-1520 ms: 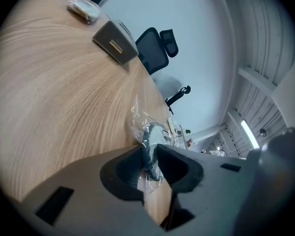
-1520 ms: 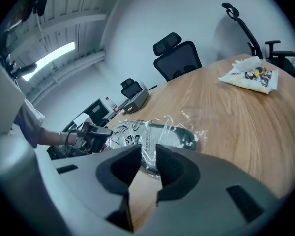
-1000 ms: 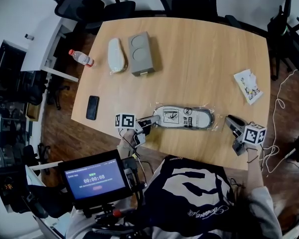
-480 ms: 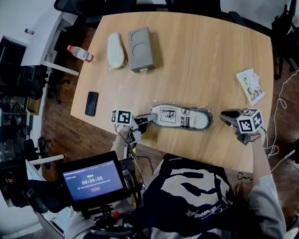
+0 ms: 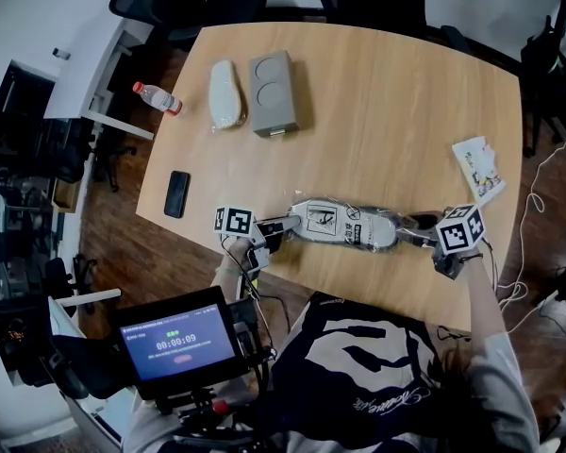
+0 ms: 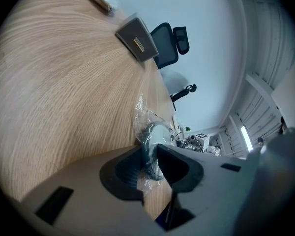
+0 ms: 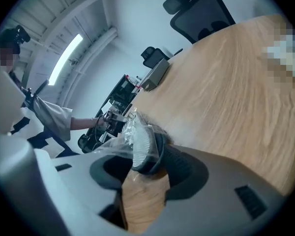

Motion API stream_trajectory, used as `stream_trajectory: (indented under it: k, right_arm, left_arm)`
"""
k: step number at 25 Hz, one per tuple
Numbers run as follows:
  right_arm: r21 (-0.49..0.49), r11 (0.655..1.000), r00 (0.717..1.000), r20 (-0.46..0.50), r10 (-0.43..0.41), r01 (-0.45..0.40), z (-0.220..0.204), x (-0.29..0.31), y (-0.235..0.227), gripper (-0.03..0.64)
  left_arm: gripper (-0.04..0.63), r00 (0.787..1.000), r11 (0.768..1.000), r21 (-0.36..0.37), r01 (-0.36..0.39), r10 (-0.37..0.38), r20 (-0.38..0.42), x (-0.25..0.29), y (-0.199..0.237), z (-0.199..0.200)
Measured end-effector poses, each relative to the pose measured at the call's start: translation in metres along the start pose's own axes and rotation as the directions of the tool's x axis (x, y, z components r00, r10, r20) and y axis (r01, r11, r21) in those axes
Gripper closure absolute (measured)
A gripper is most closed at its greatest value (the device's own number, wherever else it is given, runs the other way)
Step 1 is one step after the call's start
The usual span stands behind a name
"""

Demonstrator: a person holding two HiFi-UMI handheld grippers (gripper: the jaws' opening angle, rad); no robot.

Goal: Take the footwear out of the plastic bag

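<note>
A grey-and-white shoe lies flat inside a clear plastic bag near the table's front edge. My left gripper is at the bag's left end. In the left gripper view the gripper is shut on the crinkled plastic bag. My right gripper is at the bag's right end. Its jaws are opening, with the shoe's bagged end between them. That end leans against one pad, with a gap to the other. The right gripper sits low over the wood.
At the table's far left lie a grey box, a white bagged item and a water bottle. A black phone lies at the left edge and a white packet at the right edge. Office chairs stand behind the table.
My right gripper has moved left from beyond the bag to its right end and now straddles the shoe's end. The left gripper has stayed at the left end.
</note>
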State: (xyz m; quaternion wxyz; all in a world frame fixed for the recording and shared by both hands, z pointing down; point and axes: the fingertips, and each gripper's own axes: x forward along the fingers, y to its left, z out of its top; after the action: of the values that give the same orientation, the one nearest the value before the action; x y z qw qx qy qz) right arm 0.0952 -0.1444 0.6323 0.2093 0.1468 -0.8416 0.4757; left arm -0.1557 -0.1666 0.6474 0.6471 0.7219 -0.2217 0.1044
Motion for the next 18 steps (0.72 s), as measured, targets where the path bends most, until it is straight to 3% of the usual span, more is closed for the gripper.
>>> stream_trajectory:
  k: [3, 7, 14, 16, 18]
  right_arm:
    - [-0.007, 0.999, 0.998, -0.047, -0.04, 0.04, -0.003, 0.007, -0.003, 0.428]
    - [-0.051, 0.983, 0.982, -0.056, -0.179, 0.176, 0.002, 0.008, -0.021, 0.419]
    - [-0.036, 0.991, 0.985, -0.11, -0.131, 0.128, -0.003, 0.016, -0.015, 0.422]
    - [-0.015, 0.993, 0.991, -0.072, -0.116, 0.115, 0.002, 0.016, -0.013, 0.422]
    - [0.065, 0.996, 0.998, 0.04, -0.058, 0.055, 0.013, 0.013, -0.008, 0.434]
  left_arm:
    - [0.499, 1.0, 1.0, 0.0, 0.0, 0.0, 0.005, -0.001, 0.001, 0.0]
    - [0.499, 1.0, 1.0, -0.001, 0.005, -0.005, 0.02, -0.001, 0.002, 0.001]
    - [0.499, 0.999, 1.0, -0.006, -0.003, 0.003, 0.049, 0.002, 0.001, 0.004]
    - [0.499, 0.998, 1.0, -0.008, -0.006, 0.006, 0.063, 0.0, 0.002, 0.005]
    - [0.499, 0.996, 1.0, -0.021, -0.001, 0.003, 0.086, -0.004, 0.004, 0.006]
